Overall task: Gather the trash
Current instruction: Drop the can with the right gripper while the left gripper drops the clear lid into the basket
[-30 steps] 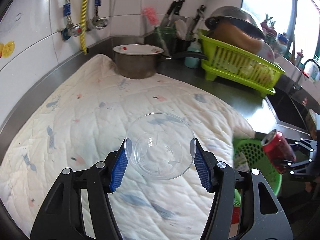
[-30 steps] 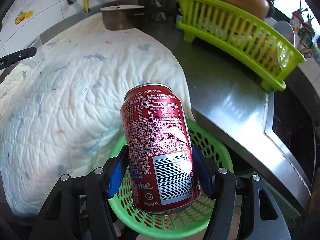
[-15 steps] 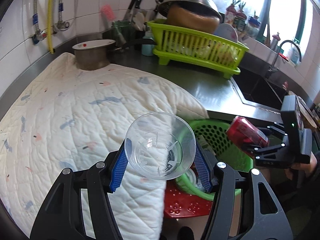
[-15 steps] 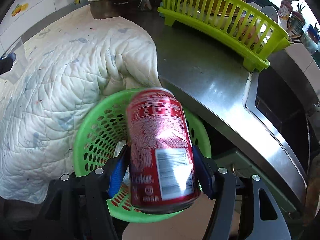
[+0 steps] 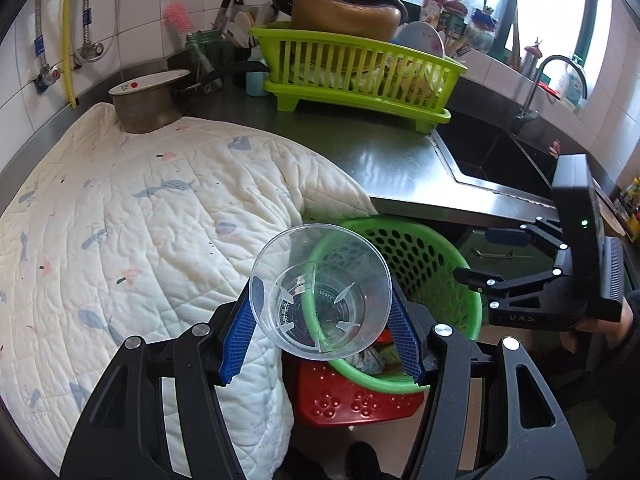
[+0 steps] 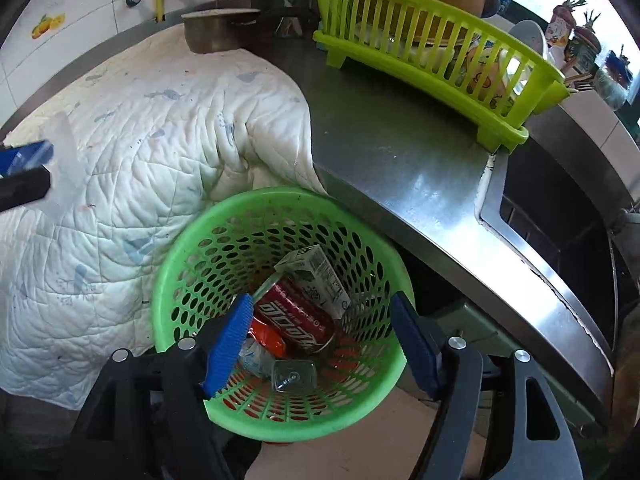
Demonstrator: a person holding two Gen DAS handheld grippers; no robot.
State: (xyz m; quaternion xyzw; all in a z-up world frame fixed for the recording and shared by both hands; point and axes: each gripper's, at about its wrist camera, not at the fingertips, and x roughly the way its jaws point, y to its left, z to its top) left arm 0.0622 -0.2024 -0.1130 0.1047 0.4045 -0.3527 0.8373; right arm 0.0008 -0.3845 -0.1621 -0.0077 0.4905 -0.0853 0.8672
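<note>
Your left tongs (image 5: 320,316) are gripping a clear plastic cup (image 5: 320,292) by its sides — the blue pads (image 5: 242,336) are pressing on both walls, and the cup's mouth is facing the camera. You are holding it over the near rim of the green basket (image 5: 424,256), which is sitting on a red stool (image 5: 352,396) below the edge of the steel surface (image 5: 384,160). A white quilted mat (image 5: 132,220) is covering the left part of that surface and drooping over its edge beside the basket.

Your right tongs (image 6: 320,340) are hovering just above the basket's opening, and their jaws are spreading apart with nothing between them. The red soda can (image 6: 298,316) is lying on its side in the bottom of the basket — it is resting against a small drink carton (image 6: 316,276), with a crushed clear bottle (image 6: 280,368) and other wrappers around it.

Further back on the surface a metal pot (image 5: 144,104) is standing at the mat's far corner, and a lime dish rack (image 5: 360,72) is sitting next to the sink (image 5: 492,156).
</note>
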